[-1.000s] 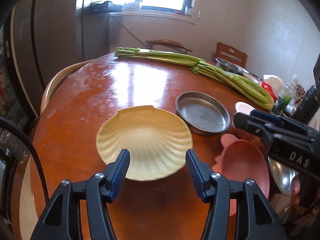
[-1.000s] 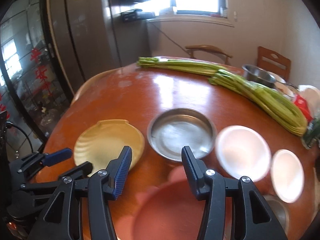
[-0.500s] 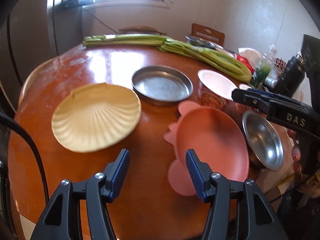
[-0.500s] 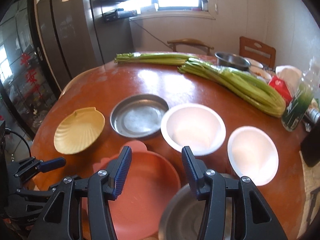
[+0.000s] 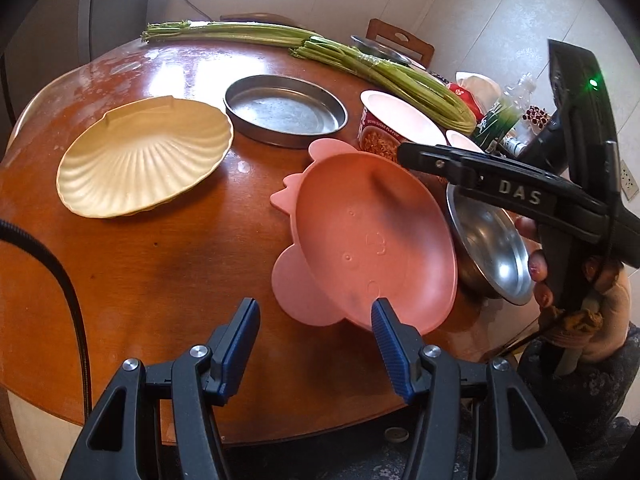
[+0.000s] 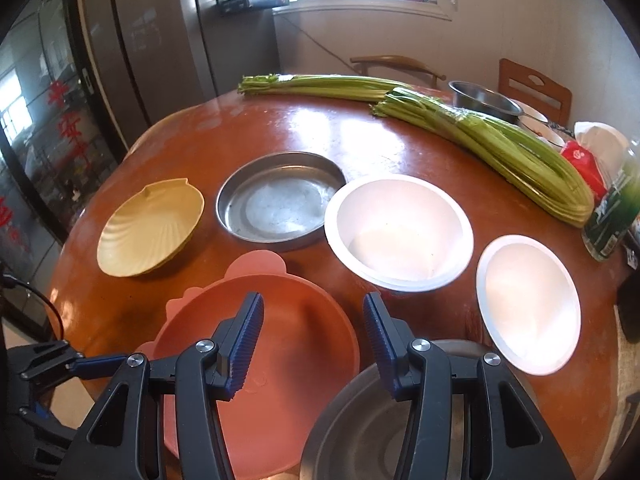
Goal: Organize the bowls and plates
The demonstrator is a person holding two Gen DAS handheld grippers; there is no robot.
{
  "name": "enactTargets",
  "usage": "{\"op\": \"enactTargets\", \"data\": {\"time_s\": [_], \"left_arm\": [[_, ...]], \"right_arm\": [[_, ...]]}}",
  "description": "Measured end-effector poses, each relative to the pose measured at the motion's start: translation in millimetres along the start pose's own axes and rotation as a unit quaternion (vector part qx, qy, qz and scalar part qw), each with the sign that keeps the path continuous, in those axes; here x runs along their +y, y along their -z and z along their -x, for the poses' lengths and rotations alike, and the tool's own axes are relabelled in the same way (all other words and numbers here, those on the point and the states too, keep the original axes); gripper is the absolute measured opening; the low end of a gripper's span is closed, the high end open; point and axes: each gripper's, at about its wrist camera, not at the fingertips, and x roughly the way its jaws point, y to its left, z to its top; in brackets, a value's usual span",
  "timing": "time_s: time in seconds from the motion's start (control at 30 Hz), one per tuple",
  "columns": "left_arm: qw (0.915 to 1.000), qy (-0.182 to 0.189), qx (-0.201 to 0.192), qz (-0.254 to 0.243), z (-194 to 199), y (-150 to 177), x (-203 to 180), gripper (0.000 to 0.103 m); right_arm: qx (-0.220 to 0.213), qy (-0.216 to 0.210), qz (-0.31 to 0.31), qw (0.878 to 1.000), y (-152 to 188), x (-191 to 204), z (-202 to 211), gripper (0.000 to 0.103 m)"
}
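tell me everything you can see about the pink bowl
The pink bowl is shallow and matte, plastic by its look, with rounded ear-like tabs and a small scalloped tab on its rim and a faint embossed face inside. It is empty and sits upright on the wooden table near the front edge. Its right side meets or overlaps the steel bowl; whether they touch is unclear. The left gripper hovers open at its near rim, and the right gripper is open above it. Neither grips it.

Right tongs (image 5: 520, 194) arm: "DAS"
Paper bowl (image 5: 380, 136) side: "BROWN SUGAR FLAVOR", small and partly legible
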Motion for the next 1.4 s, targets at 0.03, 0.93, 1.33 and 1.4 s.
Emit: {"op": "enactTargets", "data": {"time_s": [0.03,0.93,1.33,1.4], "left_arm": [[1.0,0.0,0.002,0.005,0,0,1,0.058],[0.9979,0.044,0.025,0.041,-17,-4,-5,0.057],[0.9955,0.027,0.011,0.09,-11,-21,40,0.056],[0.9951,0.021,0.006,0.096,-10,-22,47,0.056]], "right_arm": [[0.002,-0.001,0.004,1.0,-1,0,-2,0.053],[0.055,-0.052,0.008,0.997,-6,7,-38,0.054],[0.055,-0.086,0.034,0.994,-2,31,-33,0.054],[0.057,-0.089,0.037,0.994,1,33,-32,0.054]]}}
